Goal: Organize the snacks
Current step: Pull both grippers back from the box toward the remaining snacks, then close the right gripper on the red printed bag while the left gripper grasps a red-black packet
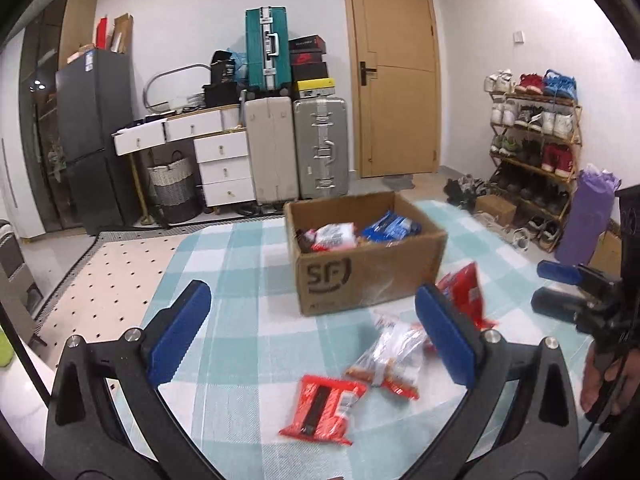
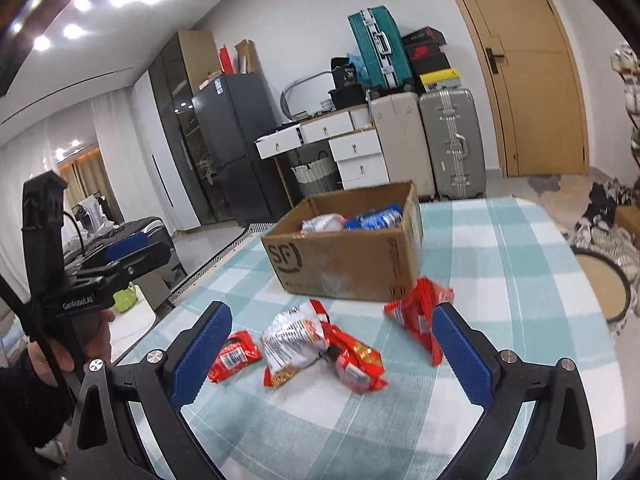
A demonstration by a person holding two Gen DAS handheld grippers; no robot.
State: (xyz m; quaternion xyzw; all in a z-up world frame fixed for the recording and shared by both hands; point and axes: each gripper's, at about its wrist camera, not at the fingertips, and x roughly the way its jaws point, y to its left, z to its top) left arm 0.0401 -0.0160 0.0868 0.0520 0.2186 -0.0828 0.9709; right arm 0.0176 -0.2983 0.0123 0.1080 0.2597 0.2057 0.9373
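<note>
Both grippers wide open, nothing between pads. Left gripper point(image 1: 312, 336), right gripper point(image 2: 332, 352) hover over checked tablecloth point(image 2: 500, 260). Snack packets point(image 2: 320, 344) loose at twelve o'clock of right gripper, short of cardboard box point(image 2: 344, 264), itself part-filled. Packets likely light, crinkly, slippery; pinch flat sealed edge, gently, contents crushable.

Cardboard box point(image 1: 366, 258) of snacks on checked tablecloth point(image 1: 240, 264), loose red packets point(image 1: 322, 408) between wide-spread left gripper point(image 1: 312, 336) fingers point(image 1: 180, 330).
</note>
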